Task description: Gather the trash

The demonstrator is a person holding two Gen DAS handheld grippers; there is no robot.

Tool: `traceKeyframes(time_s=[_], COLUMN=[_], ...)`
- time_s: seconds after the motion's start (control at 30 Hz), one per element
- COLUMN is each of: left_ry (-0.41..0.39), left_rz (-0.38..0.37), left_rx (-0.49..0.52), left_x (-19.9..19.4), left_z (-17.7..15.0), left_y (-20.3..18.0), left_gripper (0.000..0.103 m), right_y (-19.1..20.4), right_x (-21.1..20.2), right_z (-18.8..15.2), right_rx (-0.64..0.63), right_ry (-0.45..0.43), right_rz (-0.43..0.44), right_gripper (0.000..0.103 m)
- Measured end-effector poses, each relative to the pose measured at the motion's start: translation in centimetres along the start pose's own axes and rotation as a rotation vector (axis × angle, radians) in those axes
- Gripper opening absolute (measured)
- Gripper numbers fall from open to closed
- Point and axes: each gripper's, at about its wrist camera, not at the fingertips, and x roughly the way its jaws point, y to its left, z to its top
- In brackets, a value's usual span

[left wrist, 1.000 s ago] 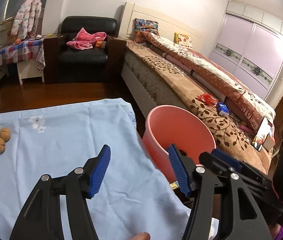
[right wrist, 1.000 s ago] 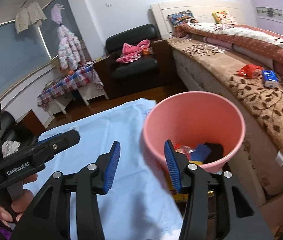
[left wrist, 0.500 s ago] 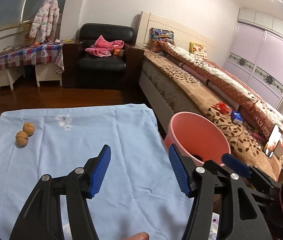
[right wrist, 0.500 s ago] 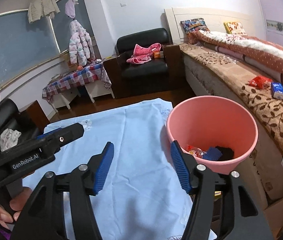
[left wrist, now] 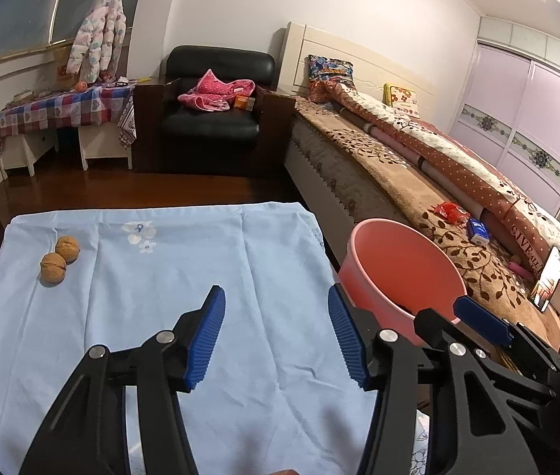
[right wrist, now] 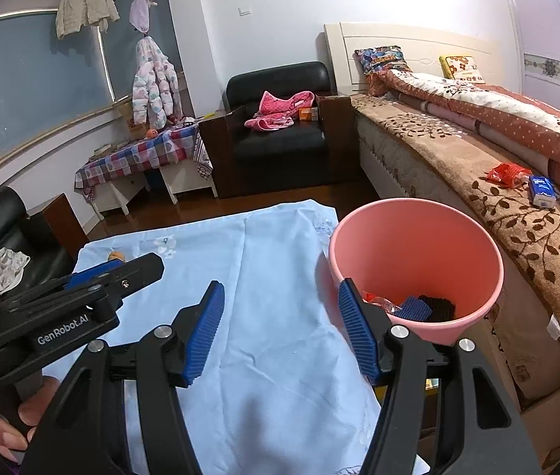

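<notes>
Left of the pink bin (left wrist: 399,261), in the left wrist view, my left gripper (left wrist: 276,332) hangs released and empty above the blue cloth (left wrist: 169,277); two walnuts (left wrist: 59,259) lie far from the bin, probably the next trash, so I hold the jaws wide. In the right wrist view, my right gripper (right wrist: 280,328) stands just beside the bin, open with nothing between the pads, I think because its wrappers (right wrist: 410,304) already lie inside at the bottom.

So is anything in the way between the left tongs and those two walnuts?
No. Only bare blue cloth lies between the open left tongs and the two walnuts.
</notes>
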Motion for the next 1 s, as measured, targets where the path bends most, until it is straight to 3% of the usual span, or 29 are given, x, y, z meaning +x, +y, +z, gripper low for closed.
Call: traceKeyframes(time_s=[1.0], left_ry=[0.001], left_rz=[-0.004], left_rx=[0.005], left_x=[0.01], left_z=[-0.24], left_y=[0.10], left_gripper=[0.051], right_y=[0.76], right_x=[-0.35], right_z=[0.37], right_rx=[0.002], right_ry=[-0.010], right_rz=[0.003], right_gripper=[0.060])
